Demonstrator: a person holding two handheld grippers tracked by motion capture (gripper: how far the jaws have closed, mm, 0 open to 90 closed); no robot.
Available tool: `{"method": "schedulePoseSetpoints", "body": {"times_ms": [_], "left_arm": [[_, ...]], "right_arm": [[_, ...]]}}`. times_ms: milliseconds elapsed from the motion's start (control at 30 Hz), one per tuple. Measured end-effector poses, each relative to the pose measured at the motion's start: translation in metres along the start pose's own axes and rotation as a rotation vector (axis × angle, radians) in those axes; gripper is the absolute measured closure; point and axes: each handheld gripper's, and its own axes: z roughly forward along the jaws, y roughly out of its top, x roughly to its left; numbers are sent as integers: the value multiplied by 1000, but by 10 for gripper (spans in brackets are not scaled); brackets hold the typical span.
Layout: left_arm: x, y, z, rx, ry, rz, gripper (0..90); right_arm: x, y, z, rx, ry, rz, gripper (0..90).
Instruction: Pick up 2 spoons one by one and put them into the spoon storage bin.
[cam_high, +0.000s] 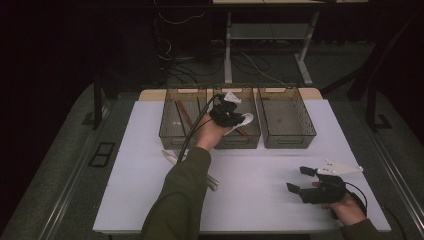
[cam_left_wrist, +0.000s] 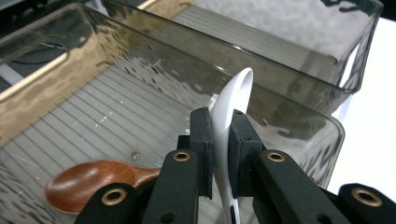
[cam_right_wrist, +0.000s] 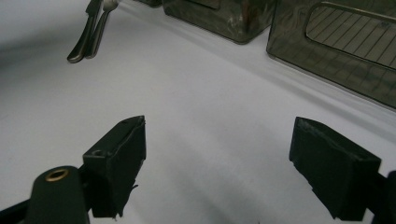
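1. The white spoon (cam_left_wrist: 232, 109) stands on edge at frame centre in the left gripper view, over the middle bin (cam_high: 250, 141), its bowl tip above that bin's far wall.
2. A wooden spoon (cam_left_wrist: 88, 183) lies on the ribbed bin floor at lower left; bare floor spreads up and left of it.
3. In the high view three smoky bins sit side by side at the upper centre of a white table (cam_high: 260, 185); its lower half lies open, cutlery (cam_high: 172, 157) at centre left. Dark floor surrounds it.
4. The left gripper (cam_left_wrist: 219, 140) is clamped on the white spoon's handle.
5. The right gripper (cam_right_wrist: 217, 163), lower right in the high view, hangs over bare table, jaws wide apart, holding nothing.
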Motion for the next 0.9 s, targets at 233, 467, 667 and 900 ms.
{"method": "schedulePoseSetpoints", "body": {"times_ms": [233, 467, 667, 900], "left_arm": [[-2, -3, 3, 7, -10, 2, 736], [-1, 1, -6, -51, -28, -14, 642], [-2, 3, -17, -105, -62, -52, 556], [-9, 1, -36, -154, -107, -59, 457]], "right_arm": [[0, 0, 0, -1, 1, -1, 181], [0, 0, 0, 0, 1, -1, 181], [0, 0, 1, 2, -1, 1, 180], [-1, 2, 2, 2, 1, 8, 180]]}}
